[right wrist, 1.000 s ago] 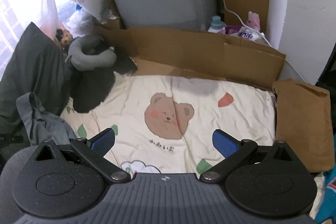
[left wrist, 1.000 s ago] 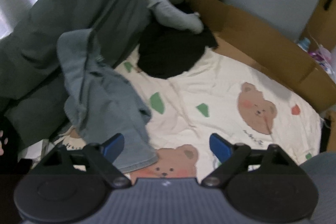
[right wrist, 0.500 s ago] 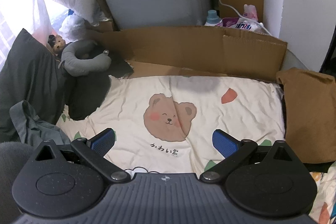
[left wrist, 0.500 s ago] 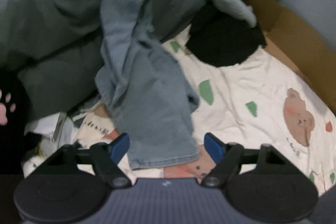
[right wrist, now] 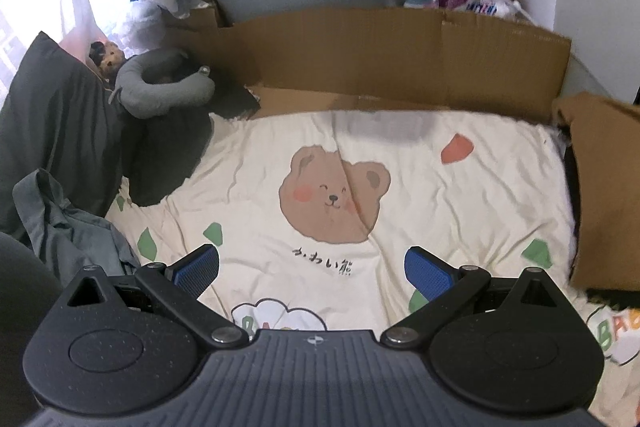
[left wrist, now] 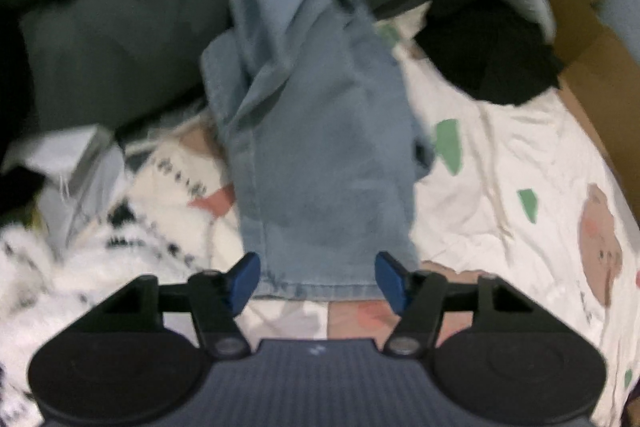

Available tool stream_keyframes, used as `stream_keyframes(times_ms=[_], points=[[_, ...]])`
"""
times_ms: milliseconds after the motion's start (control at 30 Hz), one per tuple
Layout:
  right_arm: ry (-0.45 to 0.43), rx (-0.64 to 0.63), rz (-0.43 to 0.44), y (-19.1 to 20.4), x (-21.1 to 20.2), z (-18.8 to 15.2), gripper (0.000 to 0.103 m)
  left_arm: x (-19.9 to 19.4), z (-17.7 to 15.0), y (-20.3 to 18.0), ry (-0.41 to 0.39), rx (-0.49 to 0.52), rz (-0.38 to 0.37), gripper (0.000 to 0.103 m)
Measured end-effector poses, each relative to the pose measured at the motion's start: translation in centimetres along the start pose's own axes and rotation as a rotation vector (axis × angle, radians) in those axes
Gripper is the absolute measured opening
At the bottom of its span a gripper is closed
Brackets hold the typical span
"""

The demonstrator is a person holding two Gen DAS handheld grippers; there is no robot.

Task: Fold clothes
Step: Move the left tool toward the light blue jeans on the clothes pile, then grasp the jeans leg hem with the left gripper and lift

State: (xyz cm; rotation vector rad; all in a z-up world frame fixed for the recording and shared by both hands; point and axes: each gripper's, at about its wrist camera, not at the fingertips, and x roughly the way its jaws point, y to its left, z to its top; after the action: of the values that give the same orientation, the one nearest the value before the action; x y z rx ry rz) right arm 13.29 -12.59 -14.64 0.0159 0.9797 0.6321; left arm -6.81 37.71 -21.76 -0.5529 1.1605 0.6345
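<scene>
Left gripper (left wrist: 318, 277) jaws spread astride jeans (left wrist: 320, 155) hem at 6 o'clock, right gripper (right wrist: 312, 273) spread, empty; shallow bite risks slipping off the hem.

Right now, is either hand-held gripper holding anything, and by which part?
Nothing is held. The left hand-held gripper is open around the jeans hem; the right hand-held gripper is open.

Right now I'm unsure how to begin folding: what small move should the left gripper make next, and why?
Probably ease the left gripper forward and close on the hem of the blue denim trousers. Its jaws stand open either side of that hem, which lies flat on the cream bear-print sheet, not yet gripped.
</scene>
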Motion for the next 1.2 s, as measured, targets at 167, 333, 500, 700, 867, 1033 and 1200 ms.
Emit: stream_keyframes(times_ms=[167,333,500,700,867,1033,1200], points=[[0.032,0.01,-0.009,-0.3,1.8,-1.3,0.102,3.3,-1.0,0.7,0.036,0.001,0.066,0.062],[0.053,0.018,-0.011,-0.6,3.1,-2.3,0.102,6.2,-1.7,2.0,0.08,-0.047,0.086,0.036],[0.08,-0.012,-0.014,-0.3,4.2,-2.9,0.102,8.1,-1.7,2.9,0.098,-0.085,0.116,0.033],[0.117,-0.003,-0.022,-0.9,5.3,-3.3,0.102,10.0,-1.5,3.6,0.133,-0.117,0.137,0.034],[0.137,-0.02,-0.02,-0.9,6.4,-3.4,0.102,11.5,-1.9,4.2,0.158,-0.151,0.138,0.042],[0.154,-0.021,-0.026,-0.7,7.3,-3.5,0.102,12.1,-2.3,5.0,0.142,-0.202,0.11,0.039],[0.16,-0.038,-0.025,-0.2,7.5,-3.7,0.102,10.7,-2.5,4.7,0.087,-0.184,0.069,0.016]])
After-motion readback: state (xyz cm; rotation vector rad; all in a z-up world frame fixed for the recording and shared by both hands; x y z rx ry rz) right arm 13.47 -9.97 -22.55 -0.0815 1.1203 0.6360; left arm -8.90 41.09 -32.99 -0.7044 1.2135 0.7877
